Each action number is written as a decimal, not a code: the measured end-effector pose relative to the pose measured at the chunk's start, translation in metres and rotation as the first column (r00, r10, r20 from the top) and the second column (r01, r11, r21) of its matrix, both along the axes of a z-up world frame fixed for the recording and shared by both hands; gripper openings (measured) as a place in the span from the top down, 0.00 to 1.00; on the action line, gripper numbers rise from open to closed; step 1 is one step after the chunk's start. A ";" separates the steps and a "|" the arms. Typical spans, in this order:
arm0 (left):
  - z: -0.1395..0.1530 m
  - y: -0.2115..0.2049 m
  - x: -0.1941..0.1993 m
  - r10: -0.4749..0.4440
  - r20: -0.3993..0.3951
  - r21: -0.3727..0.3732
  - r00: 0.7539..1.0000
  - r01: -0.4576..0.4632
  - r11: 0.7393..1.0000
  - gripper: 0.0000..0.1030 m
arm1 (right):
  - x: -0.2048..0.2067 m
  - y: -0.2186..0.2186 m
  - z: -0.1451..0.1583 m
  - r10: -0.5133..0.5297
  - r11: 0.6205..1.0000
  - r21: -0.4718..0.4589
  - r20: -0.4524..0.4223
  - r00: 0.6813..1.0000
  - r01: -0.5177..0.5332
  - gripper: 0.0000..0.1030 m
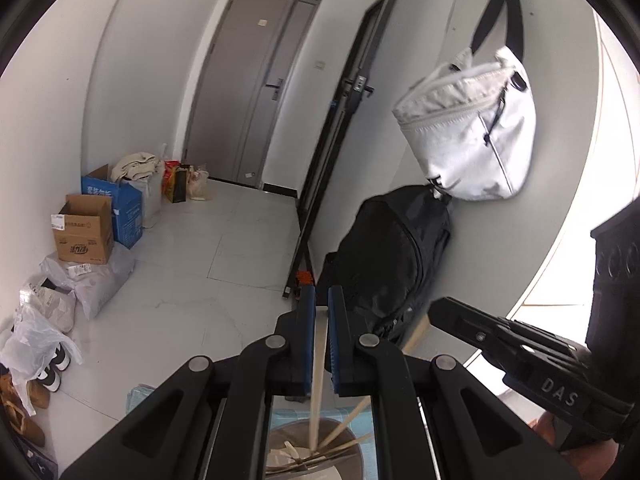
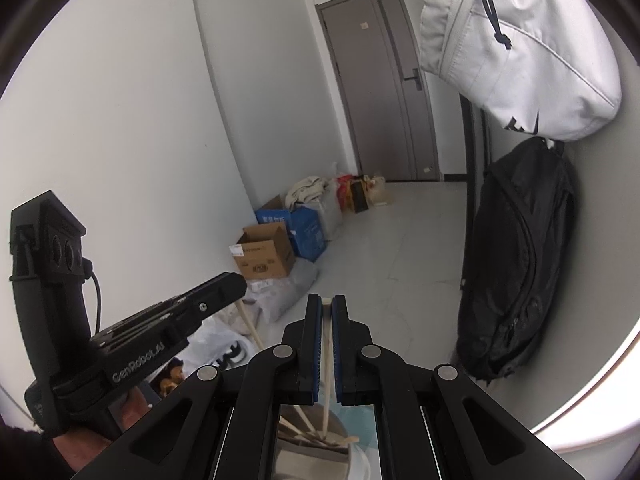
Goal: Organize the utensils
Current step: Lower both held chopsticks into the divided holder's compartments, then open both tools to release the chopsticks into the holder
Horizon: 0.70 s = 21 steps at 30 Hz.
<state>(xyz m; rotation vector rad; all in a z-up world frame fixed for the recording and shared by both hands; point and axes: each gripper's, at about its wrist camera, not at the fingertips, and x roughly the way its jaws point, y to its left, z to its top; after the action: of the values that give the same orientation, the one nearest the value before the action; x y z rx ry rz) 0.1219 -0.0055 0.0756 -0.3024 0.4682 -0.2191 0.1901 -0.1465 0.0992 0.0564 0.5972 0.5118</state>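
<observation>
While both of your grippers point out over a tiled hallway, each one has a single pale wooden chopstick pinched between its blue pads: the left gripper is clamped on a chopstick that runs back between the jaws toward the camera, and the right gripper is clamped on another chopstick the same way. Below and close to each wrist, a round metal container shows through the gap in the gripper frame, with several more chopsticks lying crossed and fanned inside it alongside something pale and flat that is too hidden to name. From your right wrist the same container holds loose sticks at odd angles. Judging by that jumble, the sorting looks early to midway: two sticks are in hand, and the rest are not yet gathered or aligned. No separate holder or tray for them is visible. Far off stand a grey door, cardboard boxes at left, and a white bag above a black backpack at right.
</observation>
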 end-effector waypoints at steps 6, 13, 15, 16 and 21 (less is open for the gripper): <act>-0.009 -0.007 0.000 -0.125 -0.061 0.033 0.990 0.127 0.991 0.98 | -0.003 -0.003 -0.018 0.015 1.000 0.008 -0.042 0.999 -0.015 0.96; -0.015 -0.001 0.001 -0.298 -0.187 -0.072 0.936 0.289 0.955 0.88 | -0.010 -0.003 -0.043 0.050 0.998 0.030 -0.117 0.992 -0.047 0.93; -0.015 0.007 -0.003 -0.276 -0.199 -0.100 0.940 0.260 0.960 0.65 | -0.013 -0.006 -0.049 0.049 0.998 0.048 -0.141 0.989 -0.042 0.91; -0.013 0.013 -0.007 -0.254 -0.194 -0.109 0.948 0.236 0.966 0.59 | -0.015 -0.009 -0.051 0.049 0.997 0.066 -0.160 0.986 -0.039 0.86; -0.006 0.030 -0.024 -0.195 -0.187 -0.144 0.963 0.169 0.975 0.48 | -0.032 -0.022 -0.053 0.047 0.990 0.139 -0.167 0.985 -0.024 0.61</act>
<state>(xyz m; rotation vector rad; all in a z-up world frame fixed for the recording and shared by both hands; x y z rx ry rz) 0.0976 0.0248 0.0698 -0.4081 0.6838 -0.4016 0.1581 -0.1685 0.0466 0.2217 0.7303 0.5860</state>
